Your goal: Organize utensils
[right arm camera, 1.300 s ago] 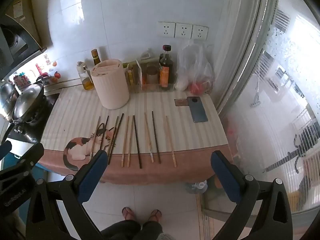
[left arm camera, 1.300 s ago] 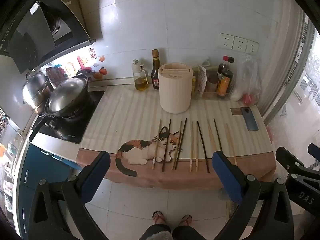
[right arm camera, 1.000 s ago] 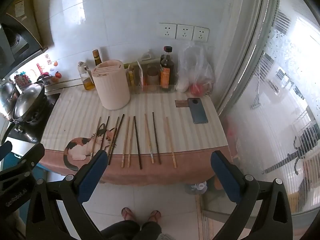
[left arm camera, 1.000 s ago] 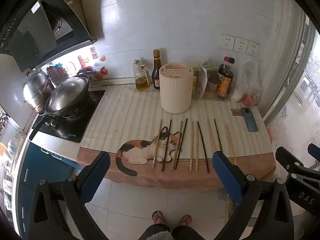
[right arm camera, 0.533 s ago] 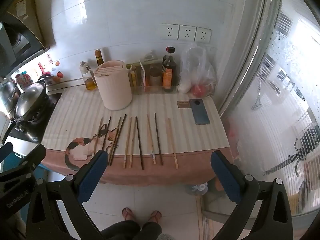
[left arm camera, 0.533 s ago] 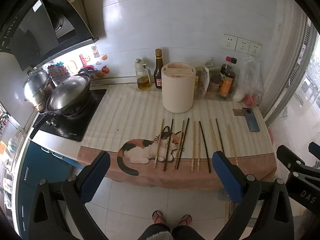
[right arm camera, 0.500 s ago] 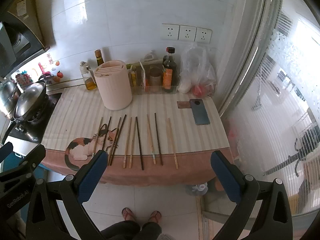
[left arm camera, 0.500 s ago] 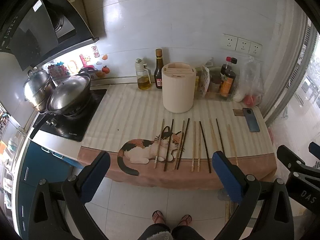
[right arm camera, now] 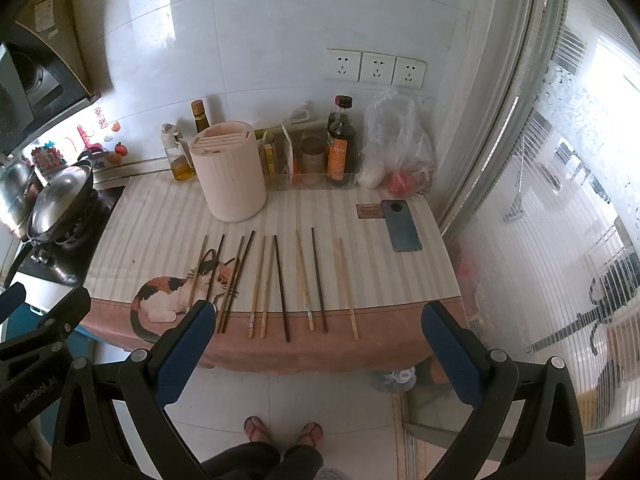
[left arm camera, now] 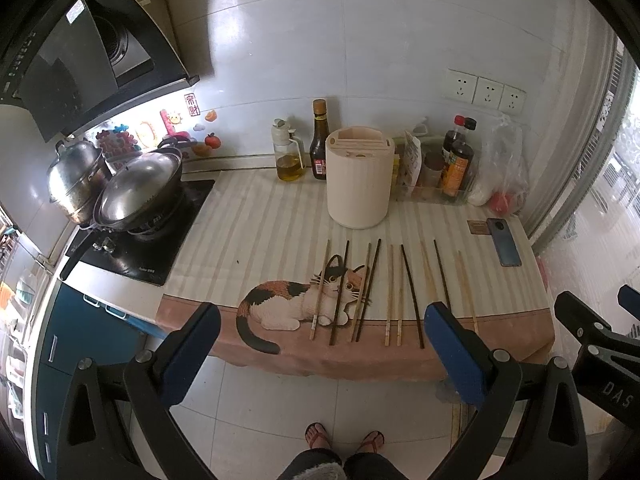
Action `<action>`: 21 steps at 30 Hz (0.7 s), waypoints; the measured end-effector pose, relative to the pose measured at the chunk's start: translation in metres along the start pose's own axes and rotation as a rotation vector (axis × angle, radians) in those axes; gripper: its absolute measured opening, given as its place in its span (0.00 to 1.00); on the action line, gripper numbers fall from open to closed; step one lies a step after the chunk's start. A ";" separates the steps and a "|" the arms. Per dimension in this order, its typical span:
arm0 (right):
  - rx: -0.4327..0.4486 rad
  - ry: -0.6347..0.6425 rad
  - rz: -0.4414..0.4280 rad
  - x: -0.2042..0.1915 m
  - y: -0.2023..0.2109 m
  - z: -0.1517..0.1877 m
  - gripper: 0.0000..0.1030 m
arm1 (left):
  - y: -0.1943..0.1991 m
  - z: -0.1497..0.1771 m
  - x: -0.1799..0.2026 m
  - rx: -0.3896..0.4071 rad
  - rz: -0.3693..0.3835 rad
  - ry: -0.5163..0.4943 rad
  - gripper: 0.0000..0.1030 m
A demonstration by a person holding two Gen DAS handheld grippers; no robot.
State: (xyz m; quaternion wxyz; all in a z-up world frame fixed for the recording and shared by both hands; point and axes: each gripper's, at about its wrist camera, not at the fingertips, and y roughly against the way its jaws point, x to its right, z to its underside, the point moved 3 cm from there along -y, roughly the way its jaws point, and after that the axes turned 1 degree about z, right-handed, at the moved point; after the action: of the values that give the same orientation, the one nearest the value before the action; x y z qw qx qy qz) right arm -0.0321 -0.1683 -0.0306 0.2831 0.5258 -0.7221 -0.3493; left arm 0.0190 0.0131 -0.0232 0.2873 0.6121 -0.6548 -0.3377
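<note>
Lying in a row along the counter's front edge, the chopsticks (left arm camera: 394,288) are aligned front to back, ends toward both grippers. The left gripper (left arm camera: 320,354) and right gripper (right arm camera: 316,346) are held wide apart, empty, short of them; neither is clearly nearer. The slotted holder (left arm camera: 359,178) is set behind.

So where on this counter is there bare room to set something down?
Bare striped cloth lies between the black stove and the row of chopsticks. The back edge is crowded: cream slotted holder, bottles, bag. The phone occupies the right end.
</note>
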 end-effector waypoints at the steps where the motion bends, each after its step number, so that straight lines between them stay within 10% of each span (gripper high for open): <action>1: 0.000 -0.001 0.000 -0.001 0.000 0.000 1.00 | 0.000 0.000 -0.001 0.001 0.000 0.000 1.00; 21: 0.015 -0.010 0.001 -0.001 0.003 -0.007 1.00 | -0.002 -0.008 -0.003 0.008 -0.002 -0.002 1.00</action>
State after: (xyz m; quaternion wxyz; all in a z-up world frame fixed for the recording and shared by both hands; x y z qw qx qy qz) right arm -0.0281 -0.1686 -0.0239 0.2759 0.5258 -0.7263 -0.3463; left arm 0.0271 0.0154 -0.0198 0.2839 0.6135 -0.6558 -0.3361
